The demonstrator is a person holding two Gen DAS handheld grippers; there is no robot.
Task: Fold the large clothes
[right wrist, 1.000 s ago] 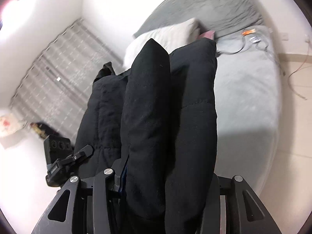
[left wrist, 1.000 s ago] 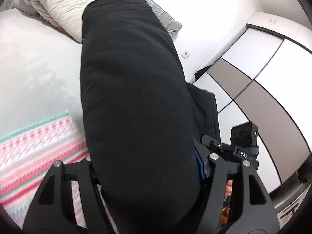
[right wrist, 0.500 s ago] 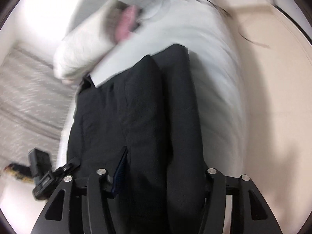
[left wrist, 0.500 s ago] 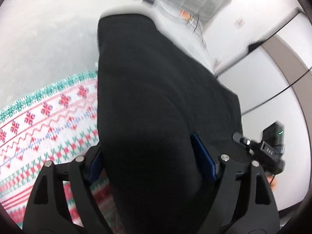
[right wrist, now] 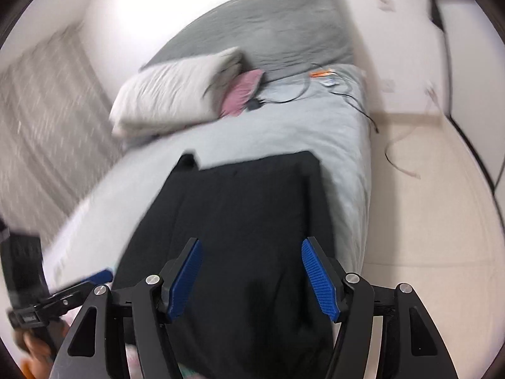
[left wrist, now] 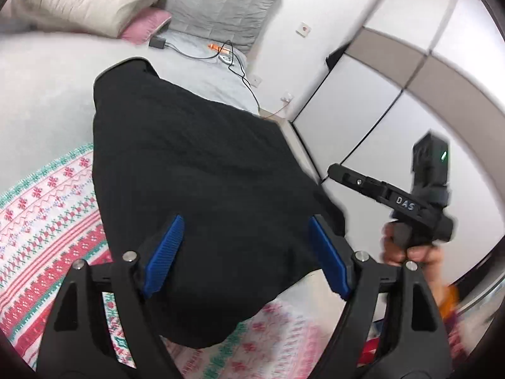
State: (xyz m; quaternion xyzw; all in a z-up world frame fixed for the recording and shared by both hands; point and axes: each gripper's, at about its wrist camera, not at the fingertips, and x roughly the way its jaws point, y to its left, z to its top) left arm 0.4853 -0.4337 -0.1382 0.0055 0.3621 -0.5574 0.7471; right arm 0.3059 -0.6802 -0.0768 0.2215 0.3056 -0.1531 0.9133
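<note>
Black padded fabric fills the middle of both wrist views: the large black quilted garment lies folded into a thick block on the bed, its near end over the pink, white and green patterned blanket at lower left, its far end on the pale grey bedsheet.

In the left view, our left gripper has its blue pads spread wide, with the garment's near edge between them but nothing pinched. The right gripper shows at the right edge of that frame.

In the right wrist view, our right gripper is likewise spread wide over the garment's near right part, gripping nothing.

We judge that a fold has been laid down and released. The next move calls for choosing a fresh edge and closing both grippers on it, or smoothing the block flat.
</note>
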